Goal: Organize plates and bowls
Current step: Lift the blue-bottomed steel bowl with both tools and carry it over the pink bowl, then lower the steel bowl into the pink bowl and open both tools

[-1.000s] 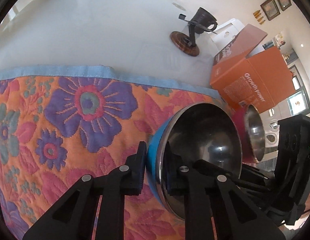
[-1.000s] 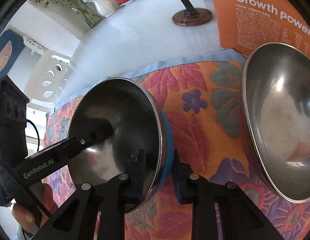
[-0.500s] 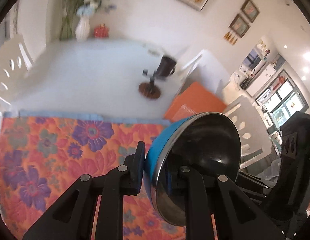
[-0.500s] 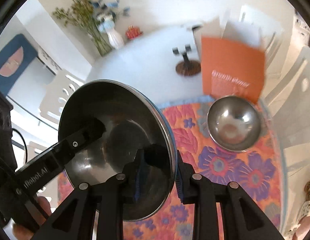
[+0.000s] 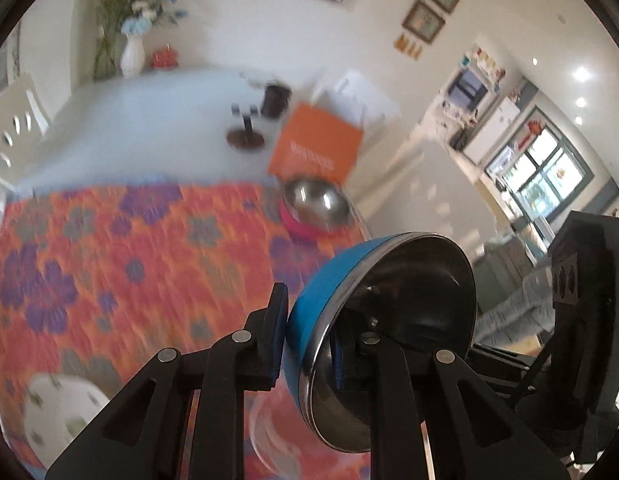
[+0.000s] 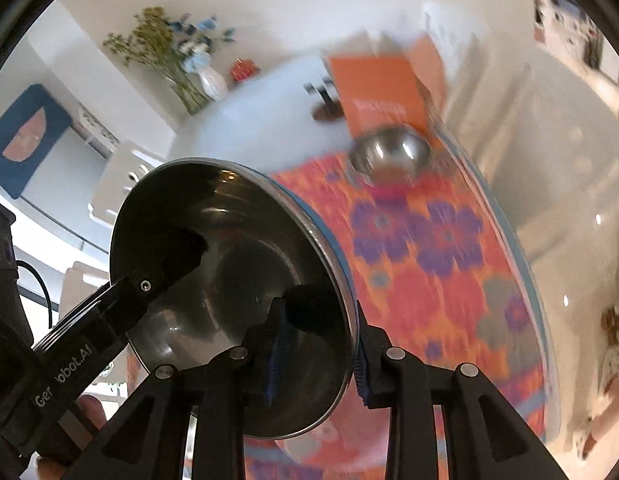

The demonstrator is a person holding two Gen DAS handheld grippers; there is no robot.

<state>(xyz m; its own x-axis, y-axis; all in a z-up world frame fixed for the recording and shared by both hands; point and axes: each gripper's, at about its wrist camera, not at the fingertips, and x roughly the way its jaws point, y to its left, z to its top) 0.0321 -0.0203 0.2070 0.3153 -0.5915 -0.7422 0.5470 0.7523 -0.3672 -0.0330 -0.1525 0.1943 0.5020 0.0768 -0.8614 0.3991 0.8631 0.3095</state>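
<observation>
Though background blurs, both jaws pinch blue bowl (image 5: 321,296) rim.

Glossy steel bowl (image 5: 393,320), woven floral cloth (image 5: 109,248)

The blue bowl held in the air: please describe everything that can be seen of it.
The blue bowl has a blue outside and a dark, shiny steel inside with a thin metal rim. It is tipped on its side, lifted above the flowered cloth. Both grippers pinch its wall: the left gripper and the right gripper each have one finger inside and one outside. It looks empty.
</observation>
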